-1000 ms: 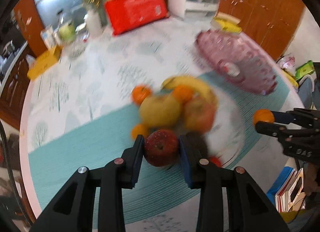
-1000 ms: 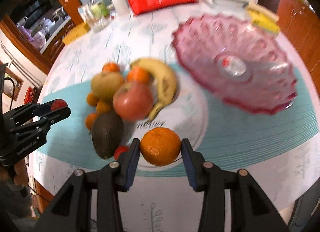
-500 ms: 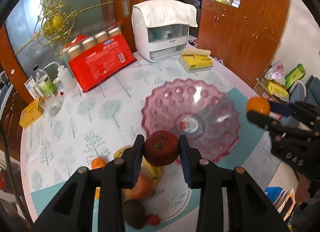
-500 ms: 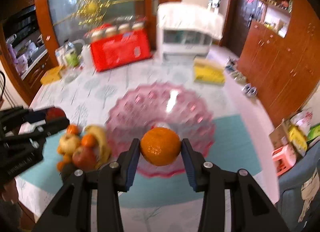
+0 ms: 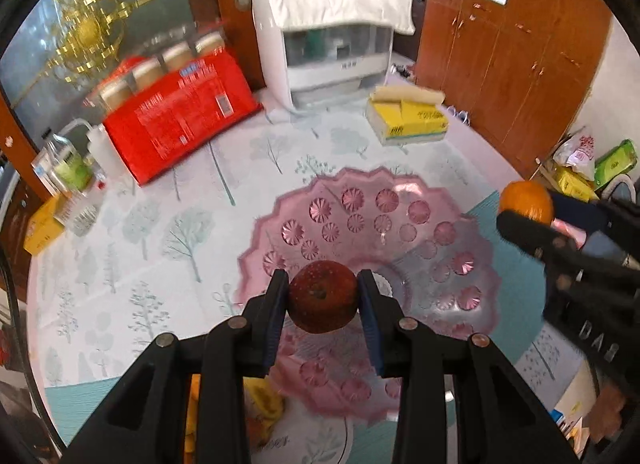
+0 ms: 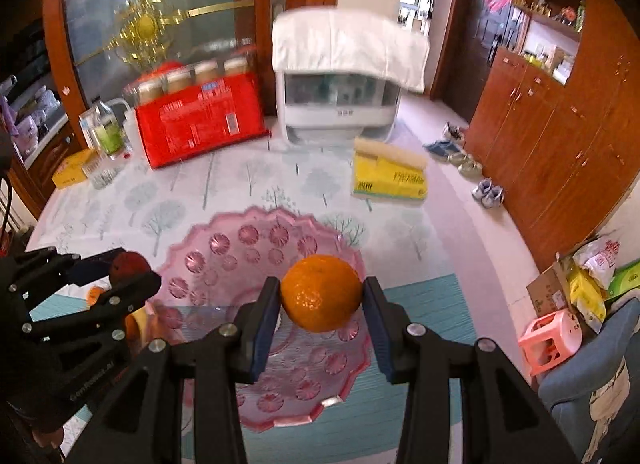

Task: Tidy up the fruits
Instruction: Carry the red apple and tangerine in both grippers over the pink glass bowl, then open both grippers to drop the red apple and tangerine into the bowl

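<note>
Bowl (image 6: 224,264) on the table (image 6: 168,196), apple (image 5: 322,301) in the left gripper (image 5: 322,304) above it, orange (image 6: 321,293) in the right gripper (image 6: 320,300) alongside, tissue box (image 6: 388,180) behind right, packet (image 6: 200,128) behind left, bottle (image 6: 105,129) left of packet.

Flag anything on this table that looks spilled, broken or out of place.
Nothing stands out. The pink bowl sits flat and looks whole, with no fruit in it. The left gripper holds a red apple and the right gripper an orange, both above the bowl.
</note>
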A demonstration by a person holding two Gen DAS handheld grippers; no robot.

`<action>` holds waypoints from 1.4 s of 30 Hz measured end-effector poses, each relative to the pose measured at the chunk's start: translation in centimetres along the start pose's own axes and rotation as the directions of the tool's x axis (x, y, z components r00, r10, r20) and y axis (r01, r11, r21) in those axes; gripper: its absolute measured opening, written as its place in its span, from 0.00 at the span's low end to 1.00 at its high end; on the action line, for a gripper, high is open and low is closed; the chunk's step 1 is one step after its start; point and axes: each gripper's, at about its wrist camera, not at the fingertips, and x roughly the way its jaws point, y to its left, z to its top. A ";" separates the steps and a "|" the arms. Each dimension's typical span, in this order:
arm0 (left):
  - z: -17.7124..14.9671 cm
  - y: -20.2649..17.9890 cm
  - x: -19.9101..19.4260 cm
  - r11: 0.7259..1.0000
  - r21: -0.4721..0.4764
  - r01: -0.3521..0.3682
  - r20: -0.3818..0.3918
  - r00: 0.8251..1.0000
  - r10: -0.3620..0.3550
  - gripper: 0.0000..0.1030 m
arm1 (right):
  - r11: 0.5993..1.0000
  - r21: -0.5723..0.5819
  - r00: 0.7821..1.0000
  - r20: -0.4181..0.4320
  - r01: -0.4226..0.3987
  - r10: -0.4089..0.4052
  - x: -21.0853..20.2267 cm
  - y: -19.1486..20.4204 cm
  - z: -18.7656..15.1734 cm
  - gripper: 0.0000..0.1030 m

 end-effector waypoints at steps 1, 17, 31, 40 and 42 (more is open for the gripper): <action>0.0 -0.1 1.3 1.000 -0.006 -0.010 -0.023 1.000 0.010 0.32 | 1.000 0.003 0.999 -0.031 -0.009 0.009 1.5 -0.1 -0.2 0.41; -1.6 0.1 11.3 0.997 0.029 -0.077 -0.182 0.980 0.081 0.32 | 0.996 -0.054 0.970 -0.237 -0.076 0.062 11.8 1.8 -3.4 0.41; -1.9 -0.6 12.8 0.991 0.080 -0.105 -0.187 0.975 0.118 0.68 | 0.995 -0.046 0.964 -0.255 -0.092 0.077 13.4 1.9 -4.3 0.44; -2.0 -0.1 11.5 0.992 0.065 -0.108 -0.178 0.977 0.118 0.79 | 0.989 0.048 0.946 -0.288 -0.142 0.150 13.5 0.4 -4.7 0.54; -2.2 0.1 11.1 0.993 0.059 -0.102 -0.178 0.978 0.111 0.80 | 0.990 0.033 0.950 -0.279 -0.138 0.141 13.1 0.7 -4.7 0.54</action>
